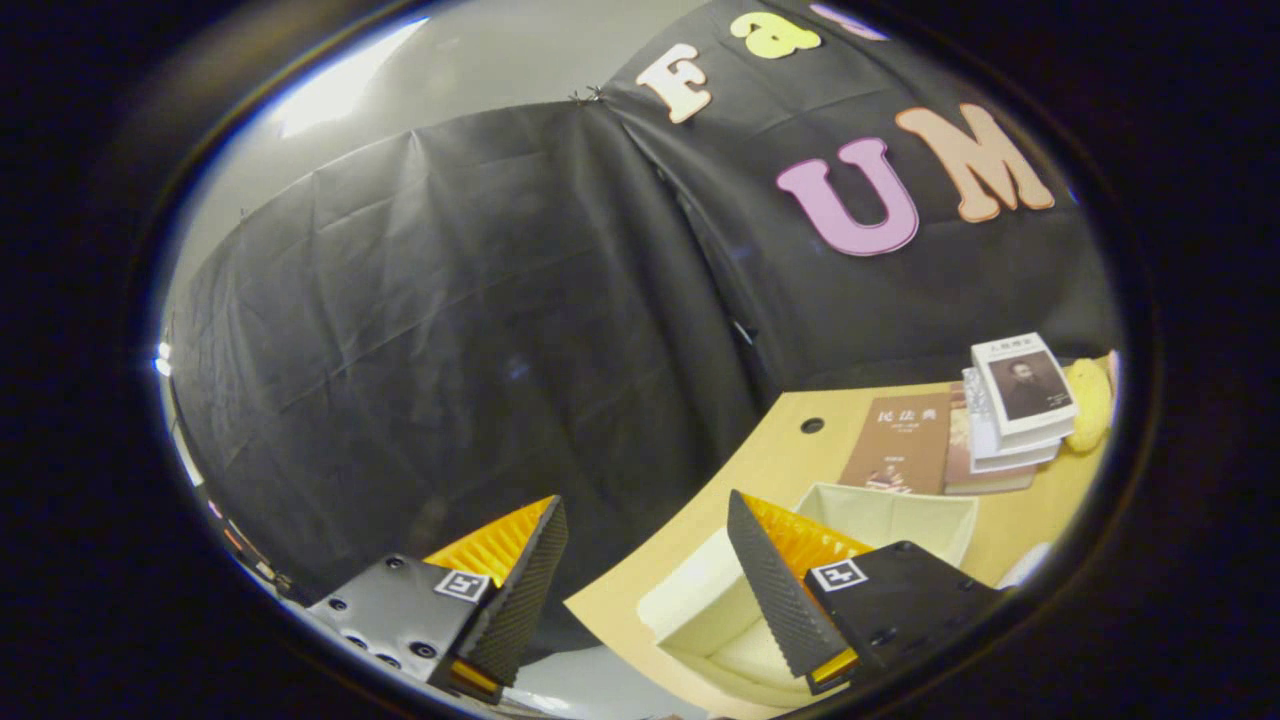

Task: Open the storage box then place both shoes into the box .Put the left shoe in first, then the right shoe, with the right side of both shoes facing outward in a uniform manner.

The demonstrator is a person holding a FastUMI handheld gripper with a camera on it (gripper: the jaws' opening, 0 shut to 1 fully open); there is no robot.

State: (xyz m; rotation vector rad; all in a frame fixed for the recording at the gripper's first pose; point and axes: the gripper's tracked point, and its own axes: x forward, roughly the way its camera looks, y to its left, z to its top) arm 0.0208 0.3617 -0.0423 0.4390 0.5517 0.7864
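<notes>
Gripper (645, 560): jaws spread wide, holding nothing, tilted above the table (770, 465) edge. Storage box (880, 515): cream, open-topped, behind the right finger, ready for loading. Books (1000, 420): stacked beyond, clear of work.

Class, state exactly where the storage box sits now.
The storage box sits on the wooden table, behind the open gripper's right finger, before the books.

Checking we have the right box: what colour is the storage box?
Cream-white storage box, gripper view; gripper open.
</notes>
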